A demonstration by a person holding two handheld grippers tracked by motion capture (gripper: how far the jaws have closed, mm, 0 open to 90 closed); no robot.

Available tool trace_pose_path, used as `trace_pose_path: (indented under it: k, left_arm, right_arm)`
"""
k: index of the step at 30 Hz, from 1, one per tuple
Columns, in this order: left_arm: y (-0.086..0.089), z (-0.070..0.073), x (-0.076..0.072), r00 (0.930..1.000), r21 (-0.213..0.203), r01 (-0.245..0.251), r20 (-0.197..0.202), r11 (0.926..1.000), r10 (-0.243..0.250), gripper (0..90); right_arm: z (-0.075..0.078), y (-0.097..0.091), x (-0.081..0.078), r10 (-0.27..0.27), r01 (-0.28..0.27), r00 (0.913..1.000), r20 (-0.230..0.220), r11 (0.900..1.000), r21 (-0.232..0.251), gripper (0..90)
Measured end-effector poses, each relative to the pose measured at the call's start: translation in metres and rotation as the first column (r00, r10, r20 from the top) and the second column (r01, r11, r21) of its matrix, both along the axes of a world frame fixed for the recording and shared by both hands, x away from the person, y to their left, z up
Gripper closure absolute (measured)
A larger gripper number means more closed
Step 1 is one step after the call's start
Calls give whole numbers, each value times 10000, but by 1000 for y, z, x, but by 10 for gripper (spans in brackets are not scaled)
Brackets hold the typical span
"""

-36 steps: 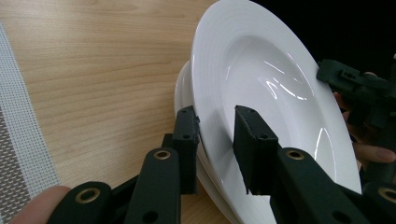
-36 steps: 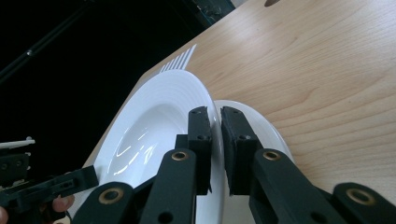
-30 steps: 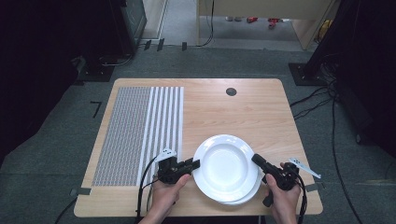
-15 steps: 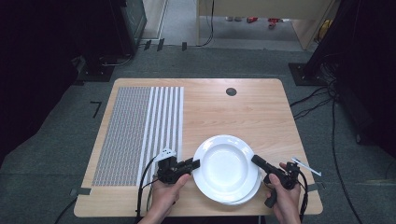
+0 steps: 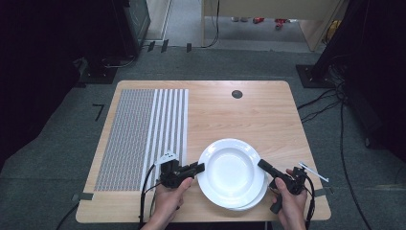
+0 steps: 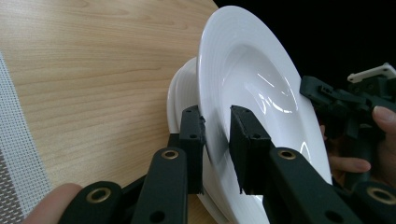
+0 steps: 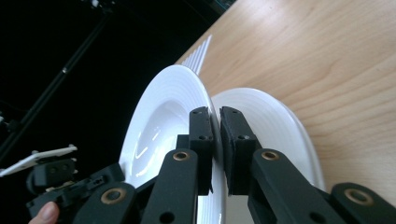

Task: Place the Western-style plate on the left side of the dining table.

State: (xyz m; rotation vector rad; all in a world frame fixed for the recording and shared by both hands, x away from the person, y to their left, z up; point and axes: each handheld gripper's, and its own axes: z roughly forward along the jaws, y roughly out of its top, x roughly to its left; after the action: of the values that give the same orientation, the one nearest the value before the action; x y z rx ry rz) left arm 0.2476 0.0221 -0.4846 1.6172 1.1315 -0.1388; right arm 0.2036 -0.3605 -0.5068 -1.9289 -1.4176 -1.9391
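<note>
**Top plate gripped on both rims**

Two white plates stacked near the table's [image 5: 230, 115] near edge, right of centre. Top plate [image 5: 231, 171] sits offset over the lower plate [image 5: 258, 197], whose rim shows at the near right. Left gripper [image 5: 197, 167] jaws have just been closing and clamp the top plate's left rim [image 6: 215, 140]. Right gripper [image 5: 263, 165] jaws nearly together, pinching the right rim [image 7: 215, 135]. Striped woven placemat [image 5: 141, 134] lies on the table's left half.

No readable text, label, brand, number or sign anywhere: not on plates, table, mat, or surrounding floor.
</note>
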Motion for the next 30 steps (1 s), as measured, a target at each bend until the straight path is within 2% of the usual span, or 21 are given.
trace_pose_path:
  k: [3,8,12,16,21,23,30]
  left_arm:
    - [3,1,1,10000,-130,-86,-36,9999,86,772]
    - [8,2,4,9998,-214,-127,-141,9997,124,775]
    - [12,5,6,9998,-305,-111,-175,9995,106,783]
    - [18,7,8,9996,-521,-158,-236,9985,146,794]
    - [29,17,11,9996,-686,-276,-56,9973,273,800]
    - [33,21,12,9991,-694,-395,93,9968,402,802]
    - [52,30,18,9964,-966,-819,134,9919,836,809]
  right_arm:
    - [3,3,0,9,-14,9999,152,9995,325,858]
    - [7,7,1,-22,2,9992,390,9987,513,864]
    - [12,11,4,-56,35,9983,579,9993,366,857]
    - [15,15,6,-26,11,9982,606,9997,249,854]
    - [18,24,13,9,-40,9983,583,9986,530,852]
    - [20,29,16,61,-92,9985,545,9983,574,848]
    - [26,47,29,331,-367,9980,536,9970,685,848]
